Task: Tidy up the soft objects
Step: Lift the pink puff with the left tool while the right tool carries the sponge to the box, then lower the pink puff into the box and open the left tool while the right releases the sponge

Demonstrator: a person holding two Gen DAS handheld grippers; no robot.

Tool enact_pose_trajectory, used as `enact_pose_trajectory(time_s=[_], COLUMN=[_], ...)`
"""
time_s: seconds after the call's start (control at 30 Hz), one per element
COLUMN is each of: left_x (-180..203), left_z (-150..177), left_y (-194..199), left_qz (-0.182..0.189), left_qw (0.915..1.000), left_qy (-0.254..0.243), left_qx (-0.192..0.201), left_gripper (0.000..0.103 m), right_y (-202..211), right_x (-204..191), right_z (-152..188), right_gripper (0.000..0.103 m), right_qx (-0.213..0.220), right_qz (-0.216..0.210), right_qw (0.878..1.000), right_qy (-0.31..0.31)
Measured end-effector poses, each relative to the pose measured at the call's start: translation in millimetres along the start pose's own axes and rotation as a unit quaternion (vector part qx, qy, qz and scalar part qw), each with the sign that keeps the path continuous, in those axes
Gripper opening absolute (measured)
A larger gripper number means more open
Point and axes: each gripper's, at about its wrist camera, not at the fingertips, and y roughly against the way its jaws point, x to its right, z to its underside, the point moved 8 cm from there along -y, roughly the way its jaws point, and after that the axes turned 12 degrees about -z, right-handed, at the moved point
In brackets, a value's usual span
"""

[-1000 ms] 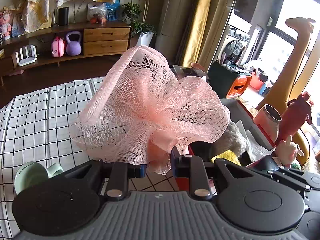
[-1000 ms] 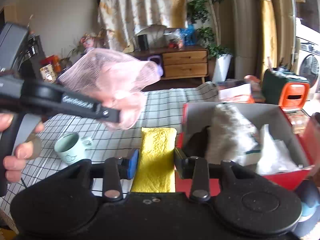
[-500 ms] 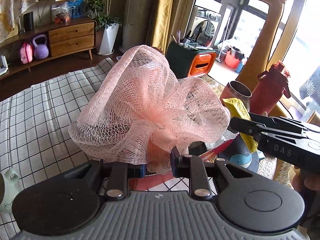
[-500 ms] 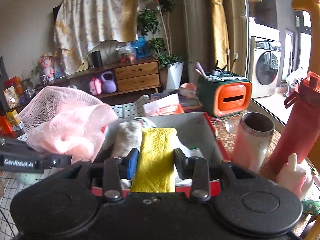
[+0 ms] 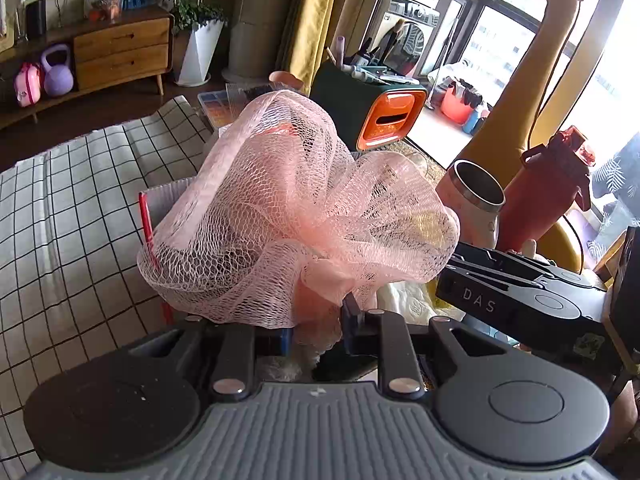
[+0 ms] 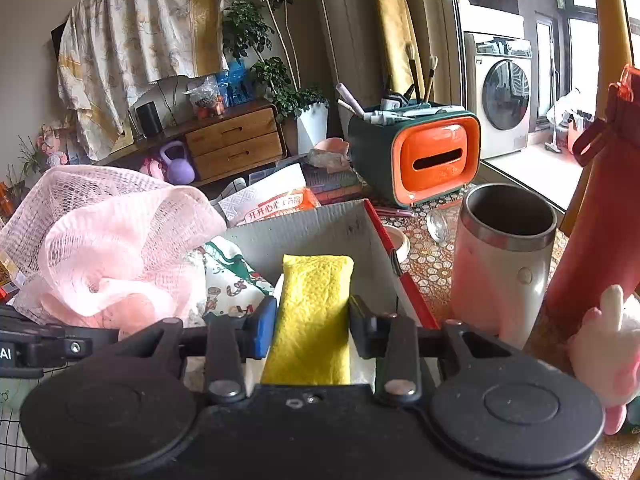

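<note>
My left gripper (image 5: 316, 330) is shut on a pink mesh bath pouf (image 5: 288, 216) and holds it over the open cardboard box with a red rim (image 5: 146, 216). The pouf also shows in the right wrist view (image 6: 108, 248), at the box's left side. My right gripper (image 6: 312, 326) is shut on a yellow sponge (image 6: 314, 312) and holds it over the box (image 6: 332, 228), near its right wall. A patterned cloth (image 6: 228, 280) lies inside the box. The right gripper's body (image 5: 520, 300) shows in the left wrist view.
A steel-rimmed tumbler (image 6: 504, 256) and a red bottle (image 6: 600, 220) stand right of the box. An orange and green holder with brushes (image 6: 416, 156) stands behind it. A checked cloth (image 5: 60, 216) covers the table on the left. A pink plush toy (image 6: 608, 344) sits at the right.
Both grippers have moved right from the checked cloth to above the box, each still holding its object. The green mug has left both views.
</note>
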Motion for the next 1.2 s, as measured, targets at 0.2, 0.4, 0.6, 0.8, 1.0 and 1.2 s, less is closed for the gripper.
enact_pose_trajectory(time_s=[0.2,0.4,0.6,0.8,1.0,1.2], left_x=[1,1,1,3,-1,-8], left_z=[-1,6,15,17,21,27], left_y=[-33,-56,-69,-61,-45,-30], left_qz=[0.012,0.01,0.01,0.016,0.012,0.004], left_qw=[0.9994,0.9987,0.9978,0.998,0.9987,0.999], left_qy=[0.014,0.011,0.011,0.011,0.02,0.017], left_qx=[-0.03,-0.048,-0.065,-0.06,-0.045,-0.041], left_gripper=[0.023,0.023,0.023,0.031,0.068,0.072], right_y=[-21,-34,-32,-18,2,23], right_x=[7,11,6,7,8,7], right_z=[12,23,25,17,19,20], right_gripper=[0.037,0.038,0.039,0.046,0.054,0.059], right_qx=[-0.015,-0.029,-0.032,-0.023,-0.024,-0.019], right_qz=[0.002,0.0,-0.005,-0.005,-0.003,0.004], right_qw=[1.0,1.0,0.999,1.0,1.0,1.0], right_qy=[-0.001,-0.003,0.007,0.007,0.0,0.005])
